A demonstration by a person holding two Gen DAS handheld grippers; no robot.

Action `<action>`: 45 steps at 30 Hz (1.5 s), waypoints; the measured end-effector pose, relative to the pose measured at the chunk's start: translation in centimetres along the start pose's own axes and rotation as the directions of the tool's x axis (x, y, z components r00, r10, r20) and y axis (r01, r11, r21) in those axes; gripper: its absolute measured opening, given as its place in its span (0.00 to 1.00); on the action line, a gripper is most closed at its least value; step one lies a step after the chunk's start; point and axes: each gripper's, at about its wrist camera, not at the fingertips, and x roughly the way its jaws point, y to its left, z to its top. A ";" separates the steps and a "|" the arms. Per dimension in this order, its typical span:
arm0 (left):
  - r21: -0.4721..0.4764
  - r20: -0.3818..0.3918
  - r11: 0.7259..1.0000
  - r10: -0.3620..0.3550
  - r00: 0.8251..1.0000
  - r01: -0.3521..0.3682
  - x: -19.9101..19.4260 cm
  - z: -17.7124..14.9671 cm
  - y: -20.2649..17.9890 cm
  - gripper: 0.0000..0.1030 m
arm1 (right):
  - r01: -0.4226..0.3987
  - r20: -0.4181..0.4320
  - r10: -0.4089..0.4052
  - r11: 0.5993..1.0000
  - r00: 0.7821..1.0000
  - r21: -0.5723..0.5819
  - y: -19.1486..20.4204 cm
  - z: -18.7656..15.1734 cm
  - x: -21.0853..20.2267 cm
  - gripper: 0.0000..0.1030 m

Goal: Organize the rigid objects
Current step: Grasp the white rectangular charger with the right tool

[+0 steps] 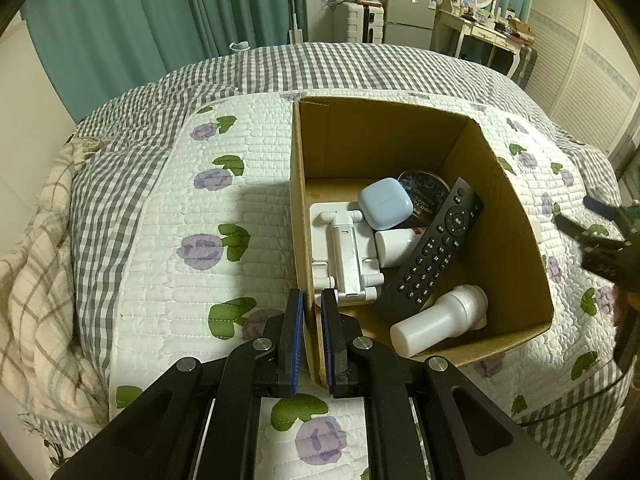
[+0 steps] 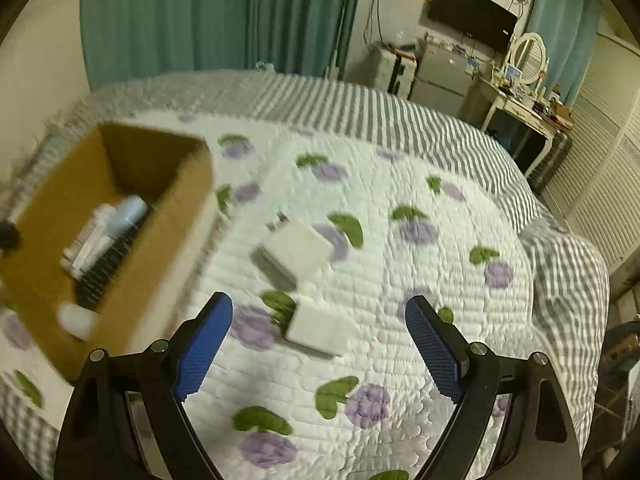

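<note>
Left tongs (image 1: 312,300): blue-padded jaws pinched on the near wall of the open brown cardboard box (image 1: 516,216), one pad outside, one inside.
Right tongs (image 2: 320,312): jaws spread wide, holding nothing, hovering over the quilt.
Box contents, just past the left tongs: white folding plastic phone stand (image 1: 344,248) right beyond the inner pad, long black remote control (image 1: 432,248) leaning to its right, pale blue rounded earbud case (image 1: 385,202) further back, dark round tin (image 1: 426,192) behind that, small white bottle (image 1: 394,248) tucked between stand and remote, bigger white plastic bottle (image 1: 436,320) lying on its side at the near right.
Ahead of right tongs: two white blocky chargers, one (image 2: 320,330) between the pads, the other (image 2: 294,252) further out. Blurry view, so no finer detail.
Underneath everything: white quilted bedspread with purple flowers (image 2: 400,264).
</note>
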 end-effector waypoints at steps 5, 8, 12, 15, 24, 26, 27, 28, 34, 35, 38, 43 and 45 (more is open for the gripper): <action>0.001 0.000 1.000 0.002 1.000 -0.002 0.0 0.0 0.0 0.08 | 0.021 -0.071 -0.017 0.998 0.997 0.055 -1.6 -2.0 3.9 0.86; 0.000 -0.001 1.000 0.005 1.000 -0.005 0.1 0.1 -0.1 0.08 | 0.008 -0.113 0.004 0.994 0.994 0.107 -2.6 -3.0 5.5 0.86; -0.002 0.000 1.000 0.008 1.000 -0.008 0.1 0.1 -0.1 0.08 | -0.002 -0.125 0.018 0.992 0.992 0.127 -2.7 -3.0 6.3 0.86; -0.002 -0.001 1.000 0.007 1.000 -0.007 0.1 0.1 -0.1 0.08 | -0.006 -0.138 0.024 0.992 0.990 0.126 -2.3 -2.9 7.0 0.86; -0.002 0.000 1.000 0.006 1.000 -0.006 0.0 0.1 -0.2 0.08 | -0.039 -0.182 0.062 0.991 0.981 0.129 -1.6 -2.6 8.8 0.75; -0.001 0.000 1.000 0.007 1.000 -0.007 0.0 0.1 -0.3 0.08 | -0.058 -0.177 0.081 0.990 0.981 0.132 -1.6 -2.6 8.8 0.64; -0.001 0.000 1.000 0.007 1.000 -0.007 0.0 0.1 -0.2 0.08 | -0.072 -0.177 0.095 0.988 0.980 0.133 -1.5 -2.6 8.8 0.60; -0.001 -0.001 1.000 0.007 1.000 -0.007 0.0 0.1 -0.2 0.08 | -0.088 -0.179 0.112 0.987 0.977 0.136 -1.5 -2.7 8.9 0.57; -0.001 -0.001 1.000 0.007 1.000 -0.007 0.0 0.2 -0.2 0.08 | -0.089 -0.173 0.112 0.987 0.979 0.137 -1.5 -2.9 8.4 0.56; -0.001 -0.001 1.000 0.008 1.000 -0.008 0.0 0.1 -0.2 0.08 | -0.089 -0.169 0.112 0.987 0.979 0.135 -1.4 -3.0 8.2 0.56; -0.001 0.000 1.000 0.007 1.000 -0.007 0.0 0.1 -0.2 0.08 | -0.098 -0.156 0.118 0.987 0.981 0.127 -1.4 -3.0 7.3 0.56; 0.001 -0.001 1.000 0.008 1.000 -0.008 0.0 0.2 -0.2 0.08 | -0.111 -0.139 0.125 0.988 0.982 0.107 -1.1 -2.8 5.5 0.54; -0.002 -0.001 1.000 0.007 1.000 -0.007 0.0 0.1 -0.2 0.08 | -0.117 -0.119 0.128 0.988 0.985 0.097 -0.9 -2.5 4.3 0.54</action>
